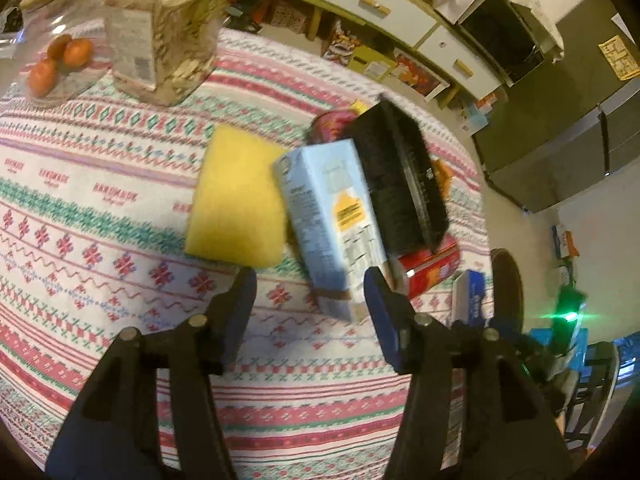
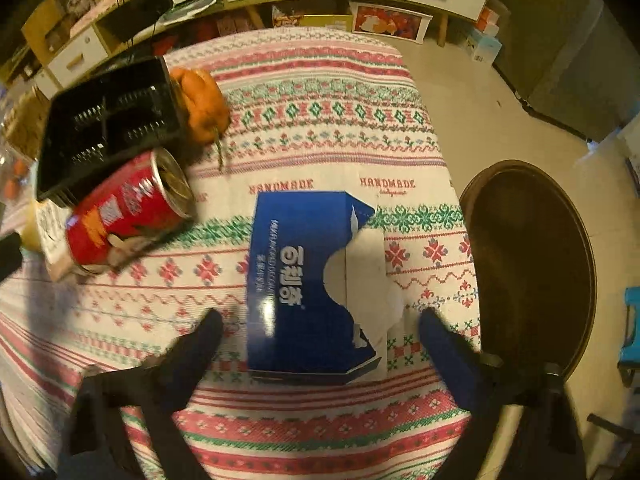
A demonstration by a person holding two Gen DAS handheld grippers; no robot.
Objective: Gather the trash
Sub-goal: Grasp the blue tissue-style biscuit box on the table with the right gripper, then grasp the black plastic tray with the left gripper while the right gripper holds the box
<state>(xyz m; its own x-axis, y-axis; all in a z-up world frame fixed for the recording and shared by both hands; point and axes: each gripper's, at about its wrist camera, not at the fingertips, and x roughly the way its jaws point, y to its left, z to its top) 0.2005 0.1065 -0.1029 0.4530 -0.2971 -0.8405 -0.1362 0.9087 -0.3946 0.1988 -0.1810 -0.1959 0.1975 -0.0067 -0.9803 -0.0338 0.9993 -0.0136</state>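
Blue tissue box [image 2: 316, 284], one; red can [image 2: 128, 216], one; perhaps three tomatoes [image 1: 60, 62]

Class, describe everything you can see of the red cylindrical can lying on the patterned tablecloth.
The red cylindrical can looks like printed metal or card with a silvery rim. It lies on its side on the patterned tablecloth, its end tilted up towards the camera. The black plastic tray rests on it. The right gripper is open and away from it.

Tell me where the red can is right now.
The red can lies on its side at the left of the right wrist view, on the tablecloth, just below the black tray and left of the blue tissue box.
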